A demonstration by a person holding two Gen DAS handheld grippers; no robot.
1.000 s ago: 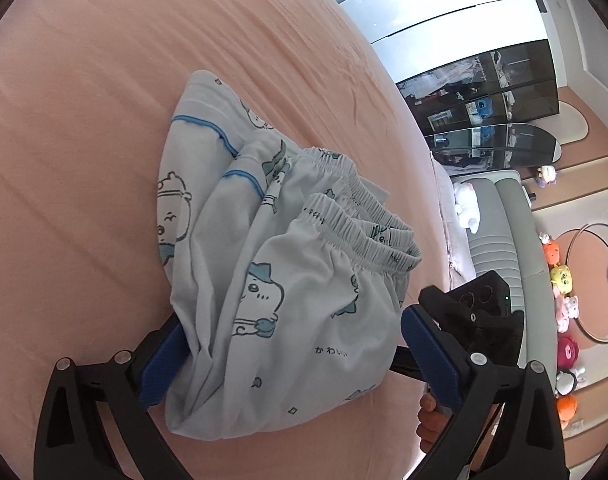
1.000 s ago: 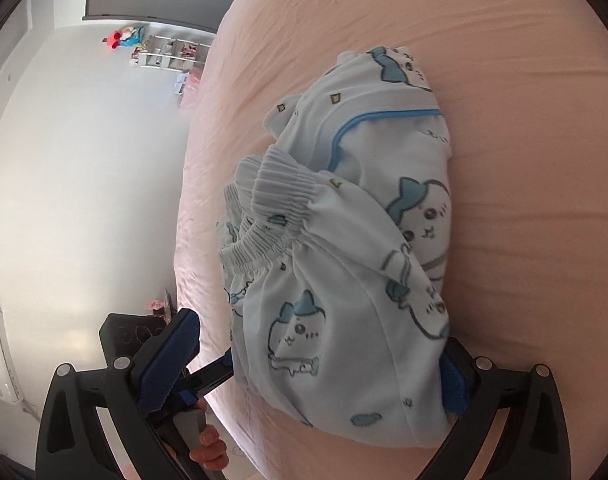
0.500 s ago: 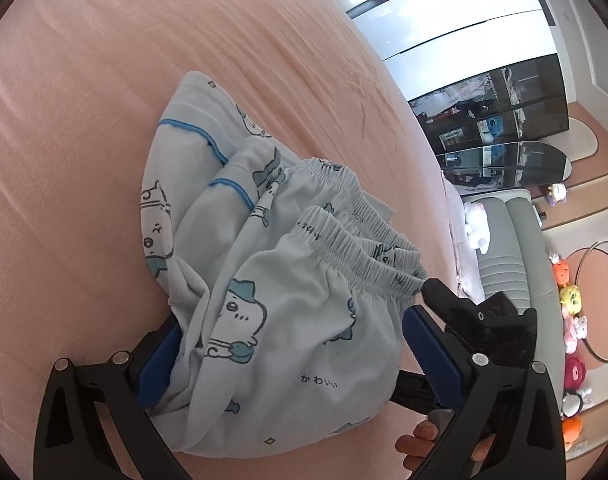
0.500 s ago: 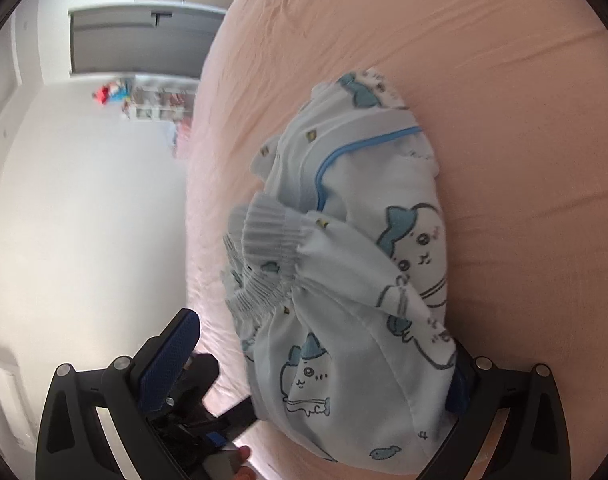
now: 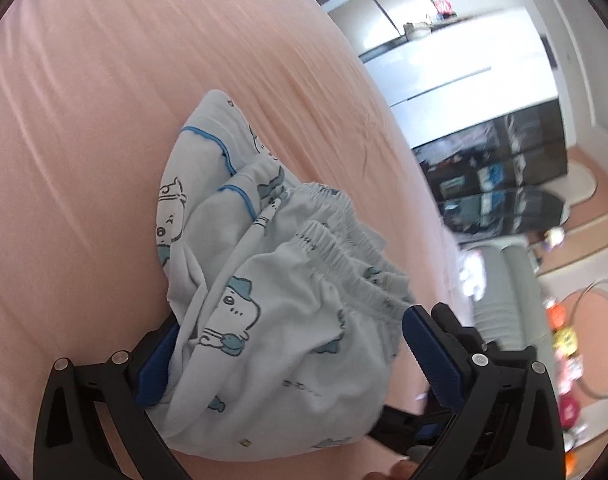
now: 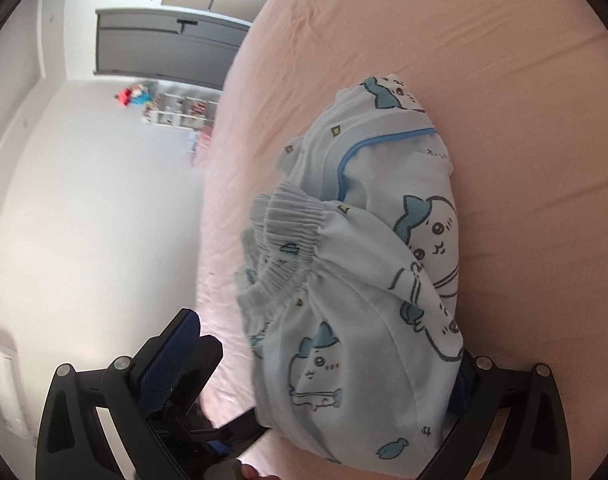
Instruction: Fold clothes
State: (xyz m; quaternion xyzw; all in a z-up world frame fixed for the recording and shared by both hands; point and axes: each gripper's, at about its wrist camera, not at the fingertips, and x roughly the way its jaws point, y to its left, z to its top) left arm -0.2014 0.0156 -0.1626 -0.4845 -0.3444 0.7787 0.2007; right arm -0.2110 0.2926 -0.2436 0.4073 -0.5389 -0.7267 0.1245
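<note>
Straddling the bundle, the left tool [image 5: 288, 354] and right tool [image 6: 316, 360] stand wide, pads flanking the folded pale-blue cartoon-print cotton shorts [image 5: 280, 292] on the peach bed sheet [image 5: 84, 128]. Soft, light, floppy; best pinched at the fold, low and opposed.

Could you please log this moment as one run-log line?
task: fold clothes | left gripper: open, straddling folded shorts | right gripper: open, straddling them | surface: pink bedsheet
</note>
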